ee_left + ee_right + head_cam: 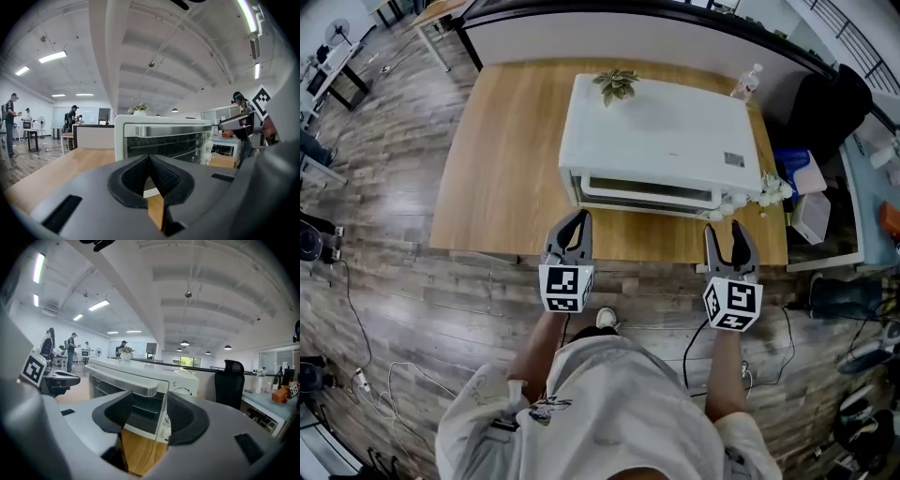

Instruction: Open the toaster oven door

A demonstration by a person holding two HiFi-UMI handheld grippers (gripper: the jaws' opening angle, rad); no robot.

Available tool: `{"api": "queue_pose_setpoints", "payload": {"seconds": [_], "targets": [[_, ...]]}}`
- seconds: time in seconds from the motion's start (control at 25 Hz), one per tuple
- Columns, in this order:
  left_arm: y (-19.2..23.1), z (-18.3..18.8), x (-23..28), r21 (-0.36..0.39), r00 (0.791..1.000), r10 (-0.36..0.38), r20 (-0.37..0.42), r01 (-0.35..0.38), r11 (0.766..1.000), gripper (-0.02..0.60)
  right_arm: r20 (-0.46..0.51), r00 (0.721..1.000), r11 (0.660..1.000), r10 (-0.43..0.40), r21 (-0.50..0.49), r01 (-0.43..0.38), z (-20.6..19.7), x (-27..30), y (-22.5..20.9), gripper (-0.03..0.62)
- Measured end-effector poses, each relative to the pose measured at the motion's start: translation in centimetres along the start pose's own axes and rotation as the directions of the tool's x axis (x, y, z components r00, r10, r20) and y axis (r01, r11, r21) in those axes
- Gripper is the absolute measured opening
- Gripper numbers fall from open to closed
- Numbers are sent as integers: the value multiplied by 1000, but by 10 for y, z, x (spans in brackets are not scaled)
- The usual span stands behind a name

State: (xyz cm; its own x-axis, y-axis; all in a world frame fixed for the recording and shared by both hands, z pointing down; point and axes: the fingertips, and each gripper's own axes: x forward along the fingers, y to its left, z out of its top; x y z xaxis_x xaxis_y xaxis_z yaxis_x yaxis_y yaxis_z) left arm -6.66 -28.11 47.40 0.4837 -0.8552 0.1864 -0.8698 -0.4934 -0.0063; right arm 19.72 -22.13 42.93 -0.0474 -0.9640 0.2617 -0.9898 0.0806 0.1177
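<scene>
Our right gripper (724,231) hovers with its jaws apart and nothing between them, just short of the counter's (502,169) near edge. It is aimed at the oven's (661,131) right end, where the knobs (737,199) sit. Our left gripper (578,221) has its jaws pressed together, empty, opposite the oven's left front corner. The oven stands toward the counter's right side with a small plant (617,83) on top. Its door (649,192) is shut and faces us, and the handle (171,130) runs along the door's top edge. We judge the task not yet begun: both grippers face the front so either can reach in, and the spread right one looks readier to take the handle and pull down.
</scene>
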Motion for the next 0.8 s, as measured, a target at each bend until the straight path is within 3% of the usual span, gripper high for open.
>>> {"api": "queue_pose_setpoints", "payload": {"seconds": [0.28,0.44,0.64,0.8], "targets": [[0,5,11,18,1000,17,0,-17,1000,15,9,999,998,53,-33,-53,7,14,8,242],[4,8,6,29,998,60,-1,-60,998,15,28,994,983,106,-151,-100,13,20,22,244],[13,9,-3,4,988,152,6,-152,988,15,26,986,946,164,-287,-150,16,28,31,242],[21,8,-12,-28,973,231,4,-231,973,15,11,979,867,205,-466,-176,17,28,35,242]]}}
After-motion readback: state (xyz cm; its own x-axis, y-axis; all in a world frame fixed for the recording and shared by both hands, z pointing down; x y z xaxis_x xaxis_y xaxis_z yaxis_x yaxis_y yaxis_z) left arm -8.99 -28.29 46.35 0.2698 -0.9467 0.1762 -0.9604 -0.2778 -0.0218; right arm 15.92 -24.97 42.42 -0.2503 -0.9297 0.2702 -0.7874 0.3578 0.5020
